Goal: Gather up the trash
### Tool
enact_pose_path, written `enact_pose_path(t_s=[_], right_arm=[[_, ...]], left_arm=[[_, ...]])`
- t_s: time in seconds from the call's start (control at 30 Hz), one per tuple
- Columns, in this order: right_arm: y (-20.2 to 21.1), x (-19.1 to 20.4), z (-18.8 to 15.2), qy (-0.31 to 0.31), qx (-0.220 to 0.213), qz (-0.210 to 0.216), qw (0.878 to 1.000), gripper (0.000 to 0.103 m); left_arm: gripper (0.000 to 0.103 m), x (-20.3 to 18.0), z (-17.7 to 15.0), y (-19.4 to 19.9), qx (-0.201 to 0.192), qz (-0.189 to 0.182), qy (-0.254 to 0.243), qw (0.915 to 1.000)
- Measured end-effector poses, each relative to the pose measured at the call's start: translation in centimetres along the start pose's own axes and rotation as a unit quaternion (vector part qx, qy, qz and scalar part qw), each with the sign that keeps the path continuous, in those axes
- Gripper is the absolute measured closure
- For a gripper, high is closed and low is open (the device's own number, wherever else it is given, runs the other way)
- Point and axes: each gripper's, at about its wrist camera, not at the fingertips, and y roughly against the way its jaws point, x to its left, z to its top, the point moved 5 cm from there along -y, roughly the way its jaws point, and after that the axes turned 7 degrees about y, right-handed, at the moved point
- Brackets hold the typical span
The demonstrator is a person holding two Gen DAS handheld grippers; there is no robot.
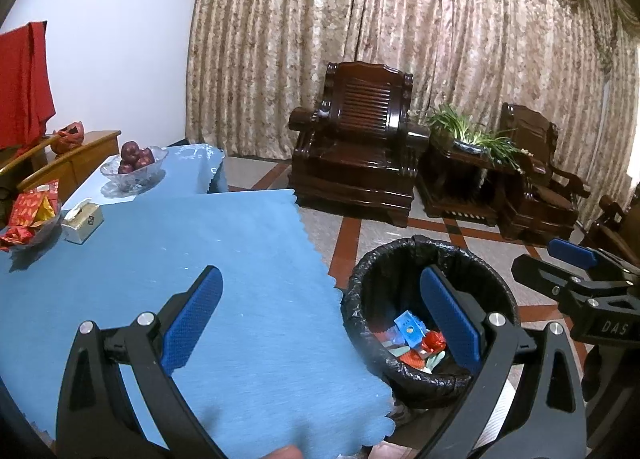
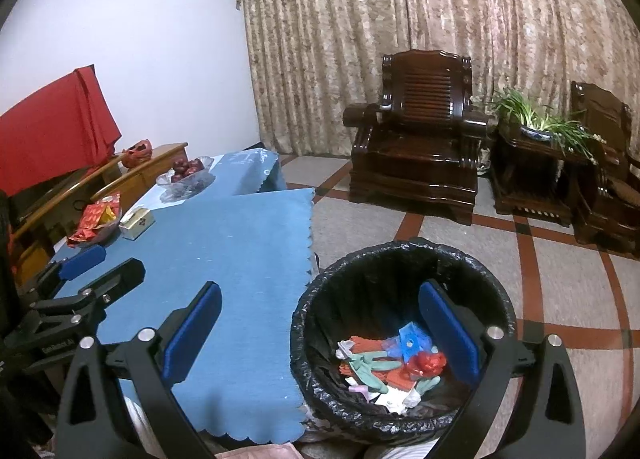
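A black-lined trash bin (image 2: 396, 259) stands on the floor by the table's right edge; several wrappers (image 2: 394, 359) in red, blue, green and white lie inside it. In the left wrist view the same bin (image 1: 400, 259) shows its wrappers (image 1: 416, 339) too. My right gripper (image 2: 320, 331) is open and empty, its right finger over the bin, its left over the blue tablecloth (image 2: 240, 259). My left gripper (image 1: 320, 319) is open and empty above the table's corner. Each gripper appears in the other's view: the right gripper (image 1: 560, 263) and the left gripper (image 2: 100, 263).
On the blue tablecloth (image 1: 160, 243) at the far left stand a bowl of red snack packets (image 1: 28, 219), a tissue box (image 1: 82, 221) and a glass bowl of red fruit (image 1: 134, 167). Dark wooden armchairs (image 1: 356, 155) and a potted plant (image 1: 468, 135) line the curtain.
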Motion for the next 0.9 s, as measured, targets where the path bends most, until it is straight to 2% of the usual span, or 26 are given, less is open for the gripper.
enact_pose_path(t_s=[0.9], right_arm=[[0.13,0.73,0.21,0.007,-0.001,0.002,1.000,0.006]], left_arm=[[0.006,0.34,0.17,0.28,-0.003,0.000,-0.001,1.0000]])
